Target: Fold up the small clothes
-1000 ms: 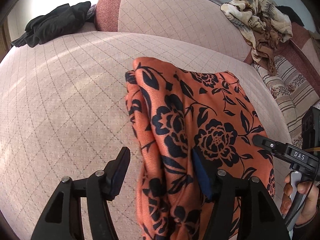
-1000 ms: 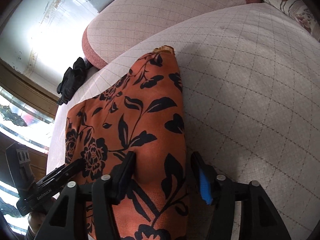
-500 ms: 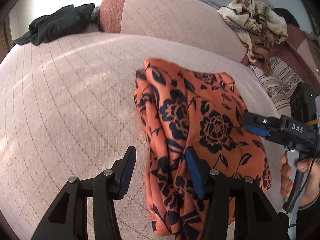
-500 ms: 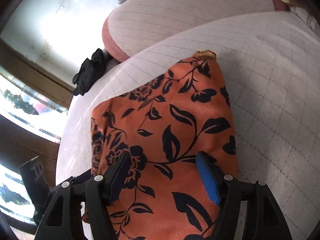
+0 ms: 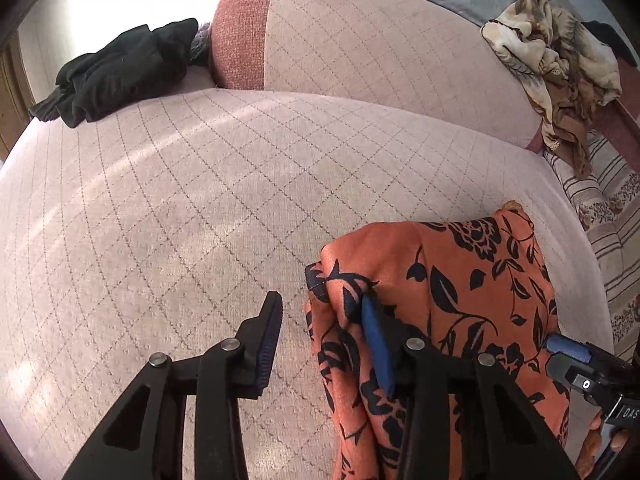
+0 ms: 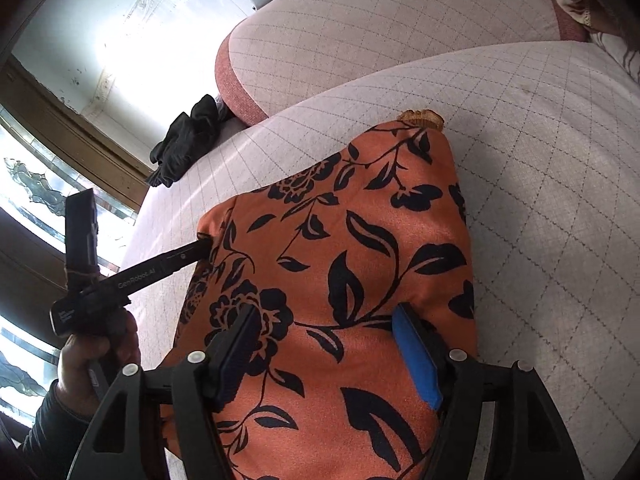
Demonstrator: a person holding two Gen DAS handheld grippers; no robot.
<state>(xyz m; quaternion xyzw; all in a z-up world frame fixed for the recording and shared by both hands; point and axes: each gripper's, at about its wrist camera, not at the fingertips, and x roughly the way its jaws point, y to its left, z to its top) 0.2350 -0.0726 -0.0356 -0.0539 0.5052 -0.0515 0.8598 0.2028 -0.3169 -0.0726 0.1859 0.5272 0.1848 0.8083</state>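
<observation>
An orange garment with a black flower print (image 5: pixel 472 292) lies folded on the pink quilted sofa seat (image 5: pixel 200 208). In the left wrist view my left gripper (image 5: pixel 324 332) is open at the garment's left edge, its right finger pushed in under a fold of the cloth. In the right wrist view the garment (image 6: pixel 360 248) fills the middle and my right gripper (image 6: pixel 328 348) is open, both fingers resting over the cloth. The left gripper's tip (image 6: pixel 188 258) shows there, poking into the garment's left edge. The right gripper's tip (image 5: pixel 568 350) shows in the left wrist view.
A black garment (image 5: pixel 120 72) lies at the seat's far left corner, also in the right wrist view (image 6: pixel 188 140). The sofa backrest (image 5: pixel 360 40) rises behind. A beige patterned cloth (image 5: pixel 556 60) hangs at the far right above a striped cushion (image 5: pixel 612 216).
The left gripper has moved left and down, so the garment now sits at its right finger. The garment has been folded narrower and lies flatter. The right gripper has drawn back over it.
</observation>
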